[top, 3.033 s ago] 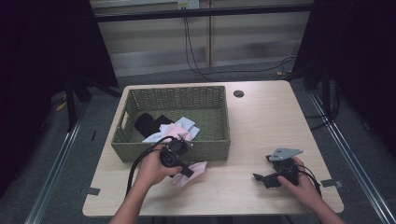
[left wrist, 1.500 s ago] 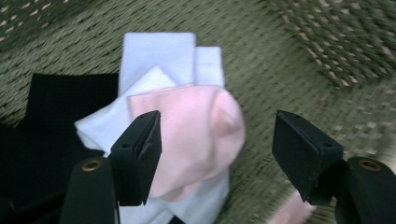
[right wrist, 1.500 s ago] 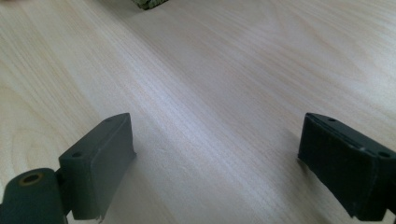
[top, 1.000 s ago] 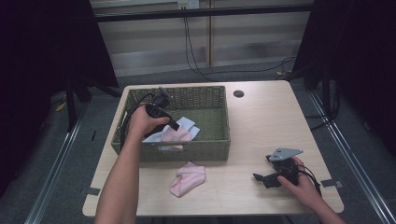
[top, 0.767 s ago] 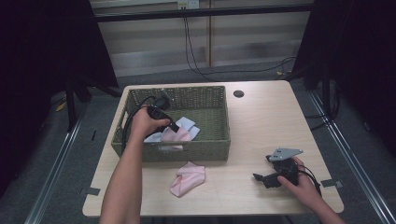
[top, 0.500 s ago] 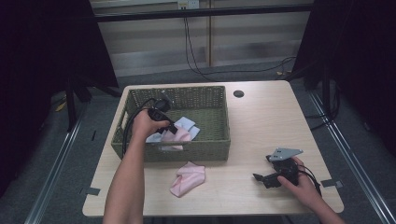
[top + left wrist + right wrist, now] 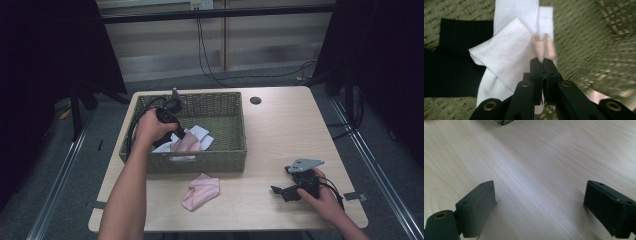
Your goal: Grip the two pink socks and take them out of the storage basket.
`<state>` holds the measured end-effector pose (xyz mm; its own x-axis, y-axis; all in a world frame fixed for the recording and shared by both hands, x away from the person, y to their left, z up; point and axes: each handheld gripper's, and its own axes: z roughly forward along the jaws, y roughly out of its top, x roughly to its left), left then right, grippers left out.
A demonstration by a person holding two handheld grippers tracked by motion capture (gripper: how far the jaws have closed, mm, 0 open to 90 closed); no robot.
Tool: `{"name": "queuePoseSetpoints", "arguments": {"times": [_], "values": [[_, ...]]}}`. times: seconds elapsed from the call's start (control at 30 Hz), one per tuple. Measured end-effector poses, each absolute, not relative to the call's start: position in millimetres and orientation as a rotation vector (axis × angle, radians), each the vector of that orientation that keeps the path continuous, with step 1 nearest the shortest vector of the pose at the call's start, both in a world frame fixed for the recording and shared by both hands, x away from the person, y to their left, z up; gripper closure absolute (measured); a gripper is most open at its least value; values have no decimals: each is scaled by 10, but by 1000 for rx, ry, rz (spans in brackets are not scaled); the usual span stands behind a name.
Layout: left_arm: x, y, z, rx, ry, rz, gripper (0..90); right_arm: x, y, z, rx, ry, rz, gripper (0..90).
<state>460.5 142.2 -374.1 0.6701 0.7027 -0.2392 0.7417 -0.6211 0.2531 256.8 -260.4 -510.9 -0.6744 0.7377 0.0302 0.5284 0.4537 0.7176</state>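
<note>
Seen from above: left gripper [image 7: 179, 134] inside green woven wicker basket [image 7: 227, 159], second pink folded cloth [image 7: 201, 190] on pale wooden table [image 7: 280, 125].

Left gripper view: jaws pinched on pale pink cloth [image 7: 541, 46] over white sock [image 7: 504, 57]. Right gripper view: right gripper [image 7: 541, 205] wide apart, empty.

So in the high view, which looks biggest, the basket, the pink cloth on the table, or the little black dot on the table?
1. Basket: by far the biggest.
2. Pink cloth: much smaller, lying on the table in front of the basket.
3. Black dot: the smallest, though it sits farther from the camera, which shrinks it a bit.
</note>
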Motion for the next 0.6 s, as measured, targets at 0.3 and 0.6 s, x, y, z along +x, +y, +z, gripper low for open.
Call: {"name": "queuePoseSetpoints", "arguments": {"times": [0.3, 0.6], "values": [[4505, 1425, -3430, 2535, 1115, -203, 875, 2570, -2605, -5110, 1080, 2421, 1046, 97], [4461, 1426, -3171, 2526, 1091, -205, 875, 2567, -2605, -5106, 1086, 2424, 1041, 97]]}}
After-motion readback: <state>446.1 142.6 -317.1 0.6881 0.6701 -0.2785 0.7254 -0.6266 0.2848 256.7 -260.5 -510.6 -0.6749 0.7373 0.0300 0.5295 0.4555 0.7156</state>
